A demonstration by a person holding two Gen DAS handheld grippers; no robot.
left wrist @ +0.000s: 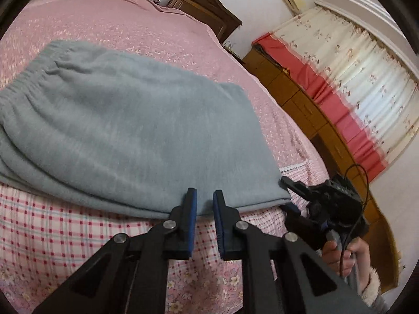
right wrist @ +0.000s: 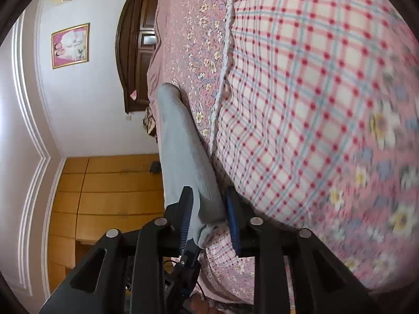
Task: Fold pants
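One pair of grey-blue pants (left wrist: 125, 120) lies folded on the bed (left wrist: 146, 26), a broad flat slab of fabric. In the left wrist view its long axis runs from the gathered elastic waistband (left wrist: 23, 78) at the far left down to the folded edge at the near right, so the waistband end points away to the left and the fold faces the camera. The near edge rests where the pink floral cover meets a red-and-white checked panel (left wrist: 52, 225).

Two grippers are in play. The left gripper (left wrist: 204, 198) has its blue-padded tips at the near fold of the pants; a narrow gap shows between the pads and the cloth edge runs across it, but whether the pads actually pinch the fabric I cannot tell. The right gripper (right wrist: 209, 204), turned on its side in its own view, has a corner of the pants between its two fingers, with the cloth touching the left pad and a little space showing toward the right one, so it reads as released rather than clenched. From the left camera, the right gripper (left wrist: 289, 183) sits just beside the right-hand corner of the fold, held by one hand (left wrist: 340, 256) in a fleecy cuff.

No containers show; one wooden headboard (left wrist: 199, 2) stands beyond the bed
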